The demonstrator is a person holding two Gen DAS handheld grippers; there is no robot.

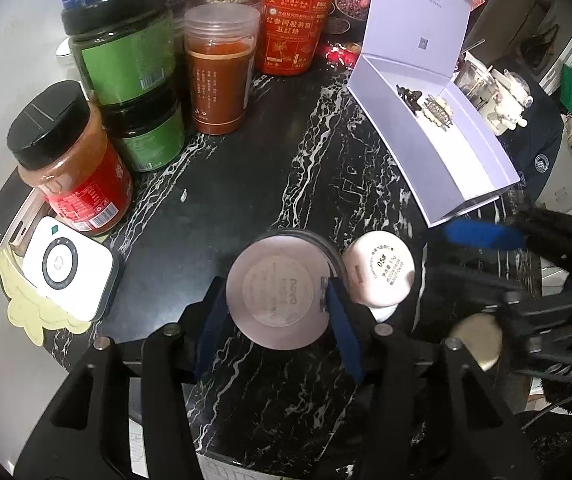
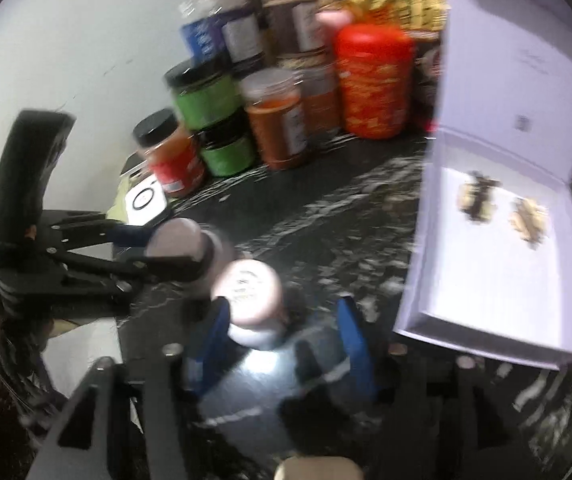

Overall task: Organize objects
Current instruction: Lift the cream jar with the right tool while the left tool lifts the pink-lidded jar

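- My left gripper [image 1: 278,304] has its two blue pads tight on both sides of a round pale pink compact w/ a flat lid [image 1: 280,294]. It's squeezed in the middle, over the black marble table w/ white veins [image 1: 286,152].
- A small pale pink round jar w/ tiny print on its bottom [image 1: 379,274] sits just right of the compact, touching it or almost.
- My right gripper [image 2: 282,334] is wide open. The small jar is next to its left pad; the right pad is well away. Pic is blurry, so I can't tell if the pad touches it.
- An open pale purple gift box w/ its lid up [image 1: 437,152] is on the right side of the table. Two hair clips [image 1: 425,106] lie inside.
- At the back: two green-label jars w/ black lids [image 1: 134,80], stacked. Beside them a clear jar of red-brown powder [image 1: 220,72] & a red tin [image 1: 293,24].
- On the left: a red-label jar w/ a black lid [image 1: 70,160] & a small white square gadget [image 1: 68,268].
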